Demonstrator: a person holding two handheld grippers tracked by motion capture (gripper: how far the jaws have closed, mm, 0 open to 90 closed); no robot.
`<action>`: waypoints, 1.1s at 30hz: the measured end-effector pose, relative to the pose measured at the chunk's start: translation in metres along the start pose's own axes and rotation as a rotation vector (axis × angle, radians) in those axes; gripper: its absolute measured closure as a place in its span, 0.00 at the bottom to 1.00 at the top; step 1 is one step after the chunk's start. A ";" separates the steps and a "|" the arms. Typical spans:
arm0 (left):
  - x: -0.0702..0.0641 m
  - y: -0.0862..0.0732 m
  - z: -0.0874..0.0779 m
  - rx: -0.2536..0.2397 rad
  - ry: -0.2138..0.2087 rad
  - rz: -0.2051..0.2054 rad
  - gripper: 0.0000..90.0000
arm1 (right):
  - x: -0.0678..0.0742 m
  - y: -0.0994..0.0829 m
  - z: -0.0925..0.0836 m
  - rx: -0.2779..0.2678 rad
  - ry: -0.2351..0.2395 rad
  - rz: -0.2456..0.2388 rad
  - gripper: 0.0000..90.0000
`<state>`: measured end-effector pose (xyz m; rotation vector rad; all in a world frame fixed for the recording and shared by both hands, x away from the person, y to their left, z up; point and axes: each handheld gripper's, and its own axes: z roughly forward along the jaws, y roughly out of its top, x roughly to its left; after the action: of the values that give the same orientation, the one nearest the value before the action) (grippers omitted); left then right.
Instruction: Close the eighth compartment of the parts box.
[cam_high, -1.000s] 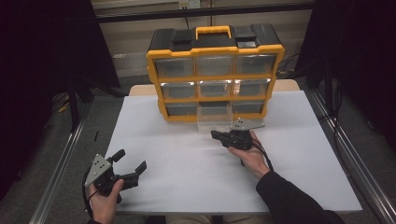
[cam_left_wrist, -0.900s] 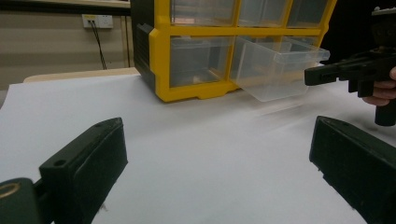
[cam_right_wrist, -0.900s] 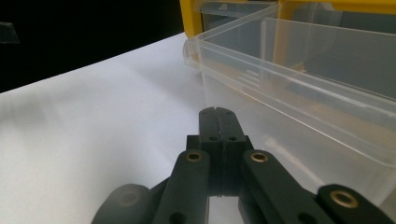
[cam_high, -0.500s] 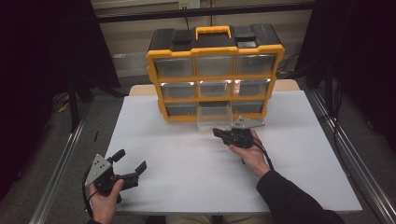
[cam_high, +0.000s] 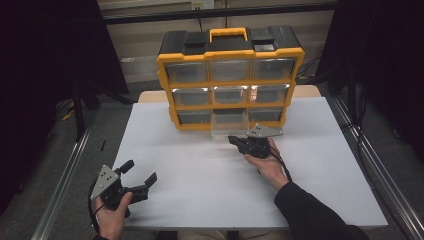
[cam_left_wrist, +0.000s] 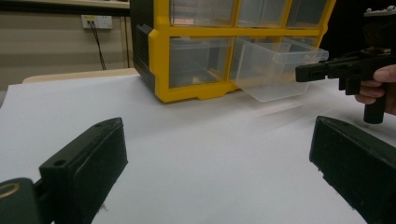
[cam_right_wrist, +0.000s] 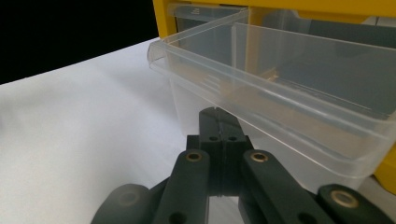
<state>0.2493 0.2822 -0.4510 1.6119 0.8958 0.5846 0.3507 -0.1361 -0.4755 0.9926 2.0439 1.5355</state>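
A yellow and black organizer (cam_high: 230, 75) with clear drawers stands at the back of the white table (cam_high: 200, 170). Its bottom middle drawer (cam_high: 229, 122) is pulled out and looks empty. My right gripper (cam_high: 235, 140) is shut, its tips pressed against the drawer's front wall (cam_right_wrist: 289, 107) just under the lip, with nothing seen between the jaws (cam_right_wrist: 218, 114). My left gripper (cam_high: 140, 171) rests open at the near left of the table, far from the organizer. Along its wide-apart jaws I see the drawer (cam_left_wrist: 275, 70) and the right gripper (cam_left_wrist: 301, 73).
The other drawers of the organizer are closed. A metal rail (cam_high: 65, 170) runs along each side of the table. White tabletop lies between the two grippers.
My right gripper has edged slightly forward toward the drawer front. The left gripper has stayed still and open.
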 end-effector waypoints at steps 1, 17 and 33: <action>0.000 0.000 0.000 0.000 0.000 0.000 0.04 | 0.000 0.000 0.000 -0.001 -0.004 -0.001 1.00; 0.000 0.000 -0.001 -0.015 -0.002 -0.002 0.04 | -0.002 0.004 0.004 -0.006 0.004 0.001 1.00; 0.000 0.000 0.000 -0.023 -0.010 -0.012 0.04 | -0.004 0.006 0.006 0.001 -0.006 0.012 1.00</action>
<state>0.2490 0.2822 -0.4506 1.5866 0.8877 0.5768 0.3595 -0.1339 -0.4719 1.0109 2.0379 1.5357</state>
